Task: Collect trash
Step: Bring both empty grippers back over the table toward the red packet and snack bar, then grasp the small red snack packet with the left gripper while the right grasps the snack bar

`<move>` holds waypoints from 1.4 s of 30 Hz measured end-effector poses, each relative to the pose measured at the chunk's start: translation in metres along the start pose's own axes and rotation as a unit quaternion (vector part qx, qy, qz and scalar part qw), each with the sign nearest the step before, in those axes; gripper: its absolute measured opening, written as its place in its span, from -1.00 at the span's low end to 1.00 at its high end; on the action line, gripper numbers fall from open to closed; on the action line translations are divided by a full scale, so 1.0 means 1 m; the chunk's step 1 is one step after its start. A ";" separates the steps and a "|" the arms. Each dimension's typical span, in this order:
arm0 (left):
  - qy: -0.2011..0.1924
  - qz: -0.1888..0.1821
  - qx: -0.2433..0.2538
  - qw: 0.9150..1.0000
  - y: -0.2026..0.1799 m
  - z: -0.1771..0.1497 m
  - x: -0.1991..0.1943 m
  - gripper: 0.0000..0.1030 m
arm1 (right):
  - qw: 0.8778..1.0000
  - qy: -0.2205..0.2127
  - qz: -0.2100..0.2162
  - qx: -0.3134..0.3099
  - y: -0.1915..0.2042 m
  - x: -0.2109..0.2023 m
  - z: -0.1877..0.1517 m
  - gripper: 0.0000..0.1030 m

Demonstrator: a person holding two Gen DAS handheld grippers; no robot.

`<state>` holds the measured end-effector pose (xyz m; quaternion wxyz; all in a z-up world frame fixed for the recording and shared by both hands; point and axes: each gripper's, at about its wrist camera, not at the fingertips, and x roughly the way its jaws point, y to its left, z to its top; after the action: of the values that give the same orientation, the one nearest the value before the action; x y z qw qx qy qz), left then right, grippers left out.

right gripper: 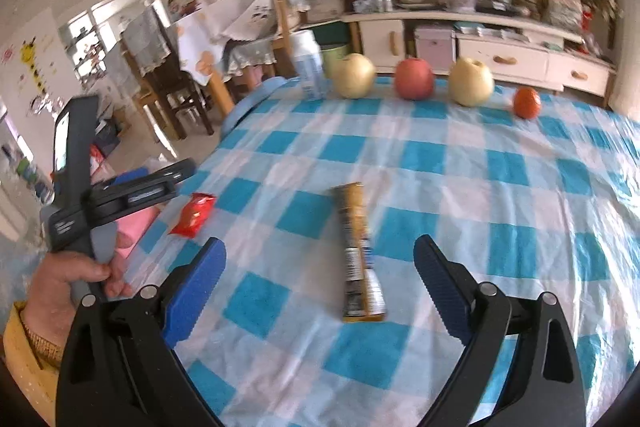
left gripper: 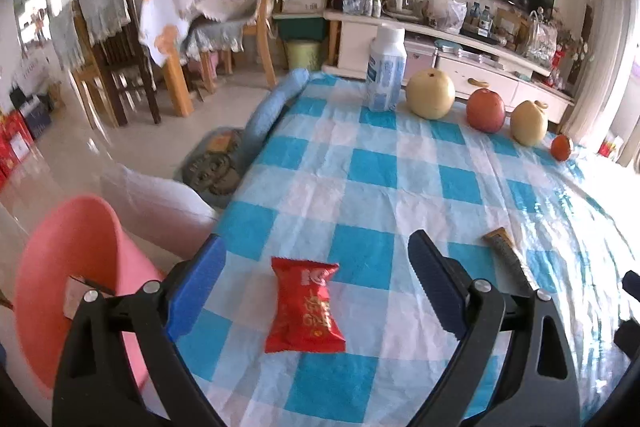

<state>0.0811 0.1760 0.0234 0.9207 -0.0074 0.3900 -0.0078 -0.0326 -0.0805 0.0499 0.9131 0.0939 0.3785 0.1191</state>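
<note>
Blue-and-white checked cloth [left gripper: 400, 187] covers the counter. Left gripper [left gripper: 316, 281] open, jaws spread wide with nothing between the pads; a red snack packet [left gripper: 305, 307] lies flat on the cloth right in the gap ahead of it, not touched. Right gripper [right gripper: 320, 285] also open and empty, with a long brown-and-yellow wrapper [right gripper: 360, 255] lying lengthwise on the cloth between its fingers, untouched. Pink bin [left gripper: 72, 267] sits off the counter's left edge, beside the left gripper, with a scrap inside. In the right wrist view a hand [right gripper: 68, 287] in a yellow sleeve holds the left gripper's handle at the counter's left edge. Along the far edge, in a row: white bottle [left gripper: 386, 69], pale pear [left gripper: 431, 94], red apple [left gripper: 485, 110], second pear [left gripper: 529, 123], small orange [left gripper: 561, 147].
</note>
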 end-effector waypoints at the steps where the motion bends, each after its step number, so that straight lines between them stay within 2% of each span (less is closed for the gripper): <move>1: 0.010 -0.012 -0.010 1.000 0.002 -0.001 0.003 0.80 | 1.000 0.000 -0.001 0.007 -0.009 0.001 0.000 0.82; 4: 0.031 -0.028 -0.039 0.998 0.011 -0.005 0.011 0.80 | 1.000 0.007 -0.001 0.025 -0.029 0.005 -0.001 0.82; 9: 0.054 -0.020 -0.097 0.994 0.027 -0.010 0.023 0.80 | 0.998 0.030 -0.004 0.046 -0.050 0.021 -0.004 0.82; 13: 0.071 -0.018 -0.127 0.989 0.032 -0.013 0.033 0.80 | 0.998 0.047 -0.006 0.045 -0.051 0.037 -0.007 0.82; 16: 0.080 -0.008 -0.127 0.989 0.029 -0.014 0.041 0.75 | 0.997 0.061 0.013 0.045 -0.047 0.047 -0.007 0.82; 28: 0.117 0.017 -0.072 0.990 0.008 -0.020 0.061 0.29 | 0.996 0.079 0.012 0.032 -0.041 0.068 -0.009 0.80; 30: 0.121 0.019 -0.067 0.990 0.006 -0.022 0.062 0.22 | 0.996 0.082 0.011 0.029 -0.040 0.071 -0.009 0.64; 34: 0.126 0.020 -0.051 0.991 0.001 -0.023 0.065 0.08 | 0.996 0.086 0.011 0.027 -0.040 0.078 -0.011 0.54; 42: 0.124 0.024 -0.026 0.992 -0.006 -0.025 0.065 -0.20 | 0.996 0.084 0.003 -0.012 -0.027 0.088 -0.013 0.06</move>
<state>0.1085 0.1682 -0.0410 0.8644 -0.0212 0.5017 0.0233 0.0218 -0.0794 -0.0251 0.8789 0.0740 0.4519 0.1334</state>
